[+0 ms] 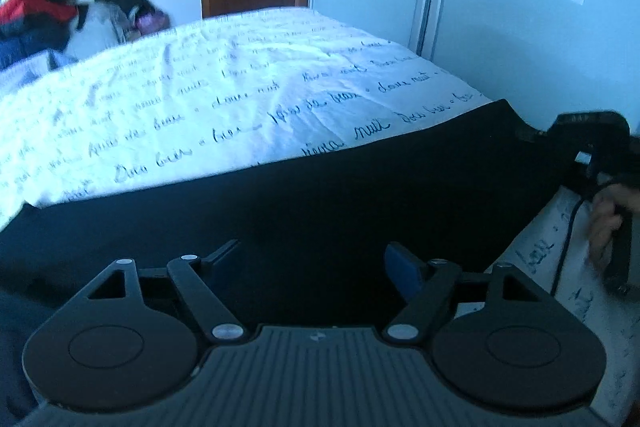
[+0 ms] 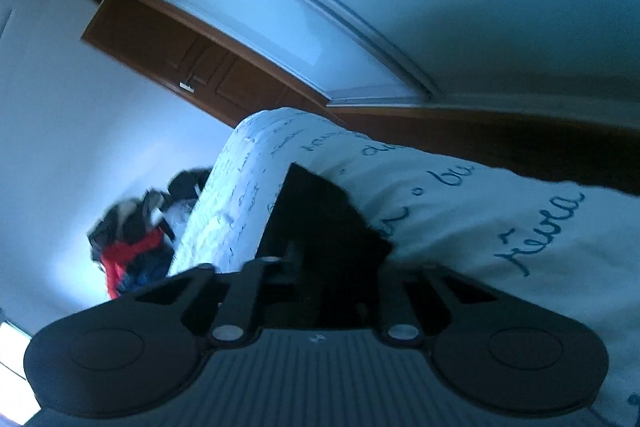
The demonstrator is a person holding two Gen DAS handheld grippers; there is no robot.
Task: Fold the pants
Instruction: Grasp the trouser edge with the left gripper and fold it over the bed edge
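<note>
Dim bluish light, motion-blurred fisheye edges

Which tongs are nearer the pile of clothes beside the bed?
Left. The left tongs hover open over the black pants; the pile of clothes lies far left. The right tongs grip the pants' right end.

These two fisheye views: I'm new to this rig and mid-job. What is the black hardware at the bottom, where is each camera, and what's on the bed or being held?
There is no robot arm here. A person carries two hand-held grippers, each with a camera looking forward along its fingers.

The left wrist view shows the left gripper with its jaws apart and nothing between them, over dark pants spread along the near edge of a bed covered in white bedding with handwriting print. At the right edge of that view you see the person's hand holding the other tool.

The right wrist view is rolled sideways. The right gripper is closed, apparently on an edge of the pants, though blur hides the pads. A clothes pile sits beyond.
</note>
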